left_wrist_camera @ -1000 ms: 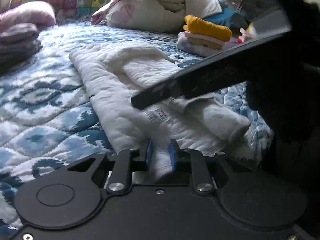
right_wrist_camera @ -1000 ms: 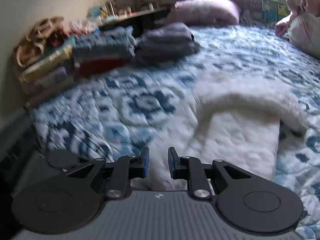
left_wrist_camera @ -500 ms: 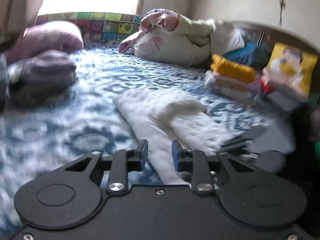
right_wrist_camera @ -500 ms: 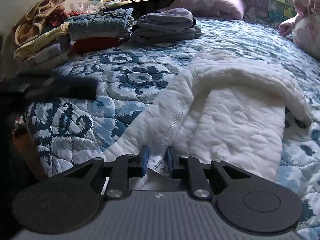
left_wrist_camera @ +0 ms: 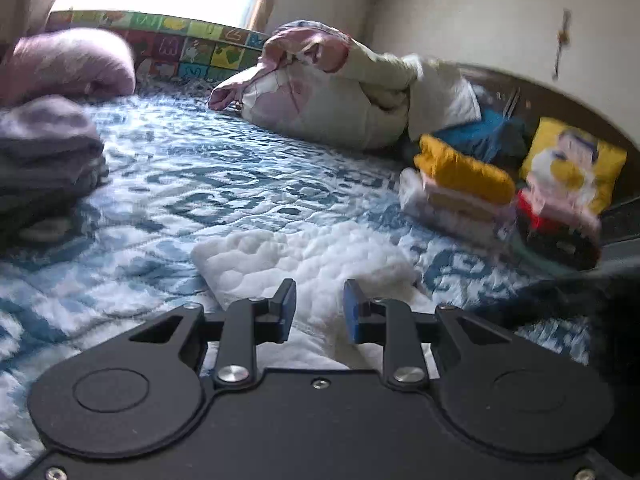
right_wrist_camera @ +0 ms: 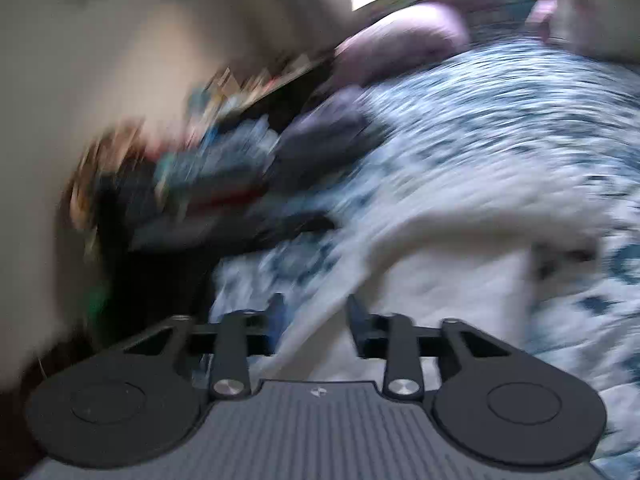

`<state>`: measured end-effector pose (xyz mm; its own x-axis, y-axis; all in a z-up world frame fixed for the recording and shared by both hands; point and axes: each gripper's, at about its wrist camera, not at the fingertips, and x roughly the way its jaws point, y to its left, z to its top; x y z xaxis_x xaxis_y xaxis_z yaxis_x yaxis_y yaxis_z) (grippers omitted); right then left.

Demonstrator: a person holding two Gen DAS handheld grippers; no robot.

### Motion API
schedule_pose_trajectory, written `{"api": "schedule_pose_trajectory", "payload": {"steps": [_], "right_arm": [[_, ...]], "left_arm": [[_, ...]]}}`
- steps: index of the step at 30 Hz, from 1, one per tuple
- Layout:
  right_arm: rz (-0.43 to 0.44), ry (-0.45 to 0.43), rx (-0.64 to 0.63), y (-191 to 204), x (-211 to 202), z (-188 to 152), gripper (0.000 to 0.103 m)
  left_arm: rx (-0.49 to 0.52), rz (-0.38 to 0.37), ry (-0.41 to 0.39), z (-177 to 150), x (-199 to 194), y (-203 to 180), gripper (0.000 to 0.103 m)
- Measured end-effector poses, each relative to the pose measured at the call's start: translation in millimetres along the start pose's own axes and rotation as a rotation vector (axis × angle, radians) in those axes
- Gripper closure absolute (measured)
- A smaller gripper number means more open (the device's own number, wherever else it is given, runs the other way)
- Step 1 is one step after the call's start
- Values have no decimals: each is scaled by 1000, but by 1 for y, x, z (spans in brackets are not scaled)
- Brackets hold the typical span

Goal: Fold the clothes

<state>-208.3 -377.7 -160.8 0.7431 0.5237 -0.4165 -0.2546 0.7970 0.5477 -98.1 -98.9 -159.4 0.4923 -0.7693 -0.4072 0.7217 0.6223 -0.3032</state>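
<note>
A white quilted garment (left_wrist_camera: pixel 316 264) lies on the blue patterned bedspread (left_wrist_camera: pixel 208 184). My left gripper (left_wrist_camera: pixel 319 312) hovers just above its near end, jaws apart, with the cloth showing behind the gap and not pinched. The right wrist view is badly motion-blurred. There the same white garment (right_wrist_camera: pixel 460 280) stretches from the fingers toward the right. My right gripper (right_wrist_camera: pixel 314 320) stands open over its near edge, its jaws wider apart than the left's. A dark shape at the right edge of the left wrist view hides the garment's right side.
Folded piles sit around the bed: a grey stack (left_wrist_camera: pixel 44 160) at the left, a mustard and pale stack (left_wrist_camera: pixel 460 188) at the right, beside a yellow cushion (left_wrist_camera: pixel 572 164). A bundle of bedding (left_wrist_camera: pixel 340 96) and a pink pillow (left_wrist_camera: pixel 68 64) lie at the far end. Blurred stacks (right_wrist_camera: pixel 224 176) line the wall.
Both grippers held the garment's near edge, the left 1.0 s ago and the right 0.5 s ago. Now both are open and lifted; the right one is swinging fast.
</note>
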Motion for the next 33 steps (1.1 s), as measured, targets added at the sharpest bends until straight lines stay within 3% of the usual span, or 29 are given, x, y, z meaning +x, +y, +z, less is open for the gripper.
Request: {"api": "schedule_pose_trajectory", "payload": {"steps": [6, 9, 19, 24, 27, 29, 33], "right_arm": [[-21, -175, 546, -133, -2, 0, 53], [34, -208, 733, -161, 12, -15, 53], [89, -355, 873, -179, 26, -21, 49], [25, -376, 829, -169, 34, -20, 50], [32, -350, 843, -165, 38, -22, 51], [40, -330, 855, -163, 40, -23, 59], [56, -291, 879, -158, 45, -26, 56]], "left_arm": [[-24, -23, 24, -2, 4, 5, 80], [0, -34, 49, -4, 9, 1, 80], [18, -28, 137, -16, 25, 1, 80], [80, 65, 188, -25, 49, -15, 81], [89, 84, 185, -26, 52, -18, 80], [89, 89, 185, -26, 52, -18, 80], [90, 84, 172, -24, 49, -18, 80]]}}
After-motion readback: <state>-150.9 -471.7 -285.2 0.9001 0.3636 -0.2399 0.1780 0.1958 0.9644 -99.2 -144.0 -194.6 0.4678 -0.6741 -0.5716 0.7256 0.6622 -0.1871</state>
